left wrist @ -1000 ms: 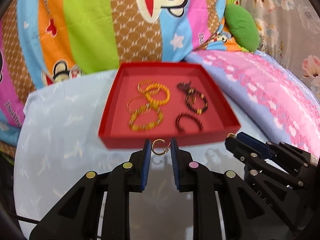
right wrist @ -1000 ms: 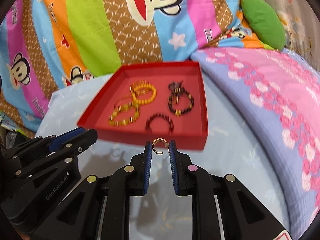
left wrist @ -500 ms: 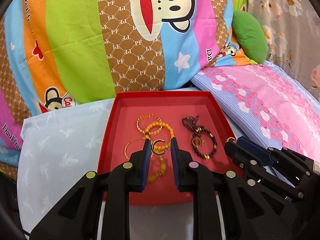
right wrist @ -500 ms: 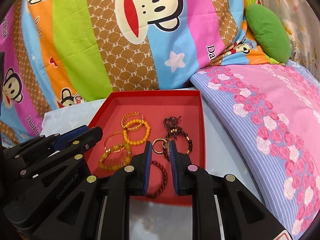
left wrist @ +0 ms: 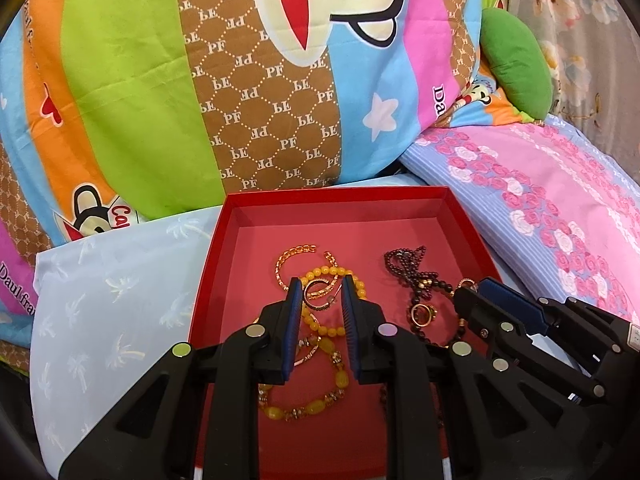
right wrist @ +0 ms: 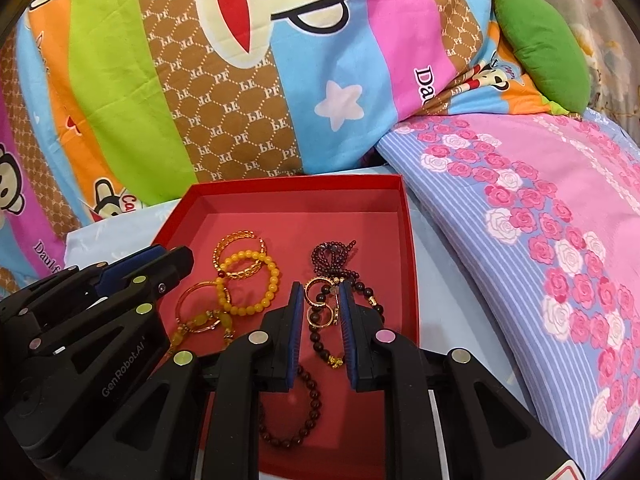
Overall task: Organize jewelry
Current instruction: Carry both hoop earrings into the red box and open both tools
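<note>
Both claws hang over the red tray (left wrist: pixel 208 272). The left gripper (left wrist: pixel 319 294) pinches a gold hoop earring (left wrist: pixel 320 290) above the yellow bracelets (left wrist: pixel 320 328); the right gripper (right wrist: pixel 319 300) pinches another hoop (right wrist: pixel 318 290) above the dark beads (right wrist: pixel 316 340).

A shallow red cardboard tray (left wrist: pixel 224 240) with a pinkish-red floor fills the lower centre of both views. Inside, on its left, lie yellow bead bracelets (left wrist: pixel 320 280) and a gold chain-link bangle (left wrist: pixel 288 260); on its right, dark maroon bead strings (right wrist: pixel 340 260) with small gold charms. In front are black plastic grippers with blue ribbed finger pads (left wrist: pixel 294 320), each holding a small gold hoop earring (left wrist: pixel 318 292). Across the top spreads a quilt (left wrist: pixel 160 80) striped orange, lime green, sky blue and pink, with a brown lattice band lettered white and a cartoon monkey face. At right sit a plain green cushion (left wrist: pixel 516 68) and lilac-striped bedding with pink and white roses (right wrist: pixel 540 220). At lower left is pale blue cloth with faint white palm trees (left wrist: pixel 100 300).
</note>
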`<state>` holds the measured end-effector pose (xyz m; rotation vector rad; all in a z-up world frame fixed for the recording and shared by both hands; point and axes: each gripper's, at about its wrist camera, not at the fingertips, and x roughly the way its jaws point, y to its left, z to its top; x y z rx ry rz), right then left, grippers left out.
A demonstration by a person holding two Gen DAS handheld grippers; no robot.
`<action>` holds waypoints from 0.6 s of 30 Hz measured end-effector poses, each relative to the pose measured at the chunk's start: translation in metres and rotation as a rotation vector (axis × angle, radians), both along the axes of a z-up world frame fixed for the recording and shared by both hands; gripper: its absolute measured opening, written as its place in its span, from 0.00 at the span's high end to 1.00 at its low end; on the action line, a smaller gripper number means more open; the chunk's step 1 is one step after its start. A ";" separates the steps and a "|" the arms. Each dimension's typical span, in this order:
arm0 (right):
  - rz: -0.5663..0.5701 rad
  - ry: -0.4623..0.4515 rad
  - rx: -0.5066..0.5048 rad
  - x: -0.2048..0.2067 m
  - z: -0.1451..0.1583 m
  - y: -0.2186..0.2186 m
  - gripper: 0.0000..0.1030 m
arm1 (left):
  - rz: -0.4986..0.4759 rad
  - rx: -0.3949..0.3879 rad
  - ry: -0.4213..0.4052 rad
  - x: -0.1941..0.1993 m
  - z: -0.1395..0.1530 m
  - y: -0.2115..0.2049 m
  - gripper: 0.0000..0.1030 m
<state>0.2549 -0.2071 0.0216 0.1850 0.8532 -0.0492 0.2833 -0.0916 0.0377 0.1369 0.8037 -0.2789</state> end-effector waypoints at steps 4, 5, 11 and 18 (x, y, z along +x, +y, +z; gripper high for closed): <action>0.001 0.012 0.000 0.006 -0.006 -0.001 0.83 | 0.004 0.003 0.010 0.006 -0.007 0.000 0.81; 0.001 0.014 0.000 0.008 -0.008 -0.001 0.83 | 0.005 0.004 0.011 0.008 -0.009 0.000 0.81; -0.001 0.026 0.002 0.012 -0.016 -0.002 0.83 | 0.006 0.013 0.016 0.014 -0.016 -0.001 0.81; -0.010 0.023 -0.010 0.014 -0.020 -0.003 0.78 | 0.023 0.020 0.007 0.016 -0.020 -0.002 0.73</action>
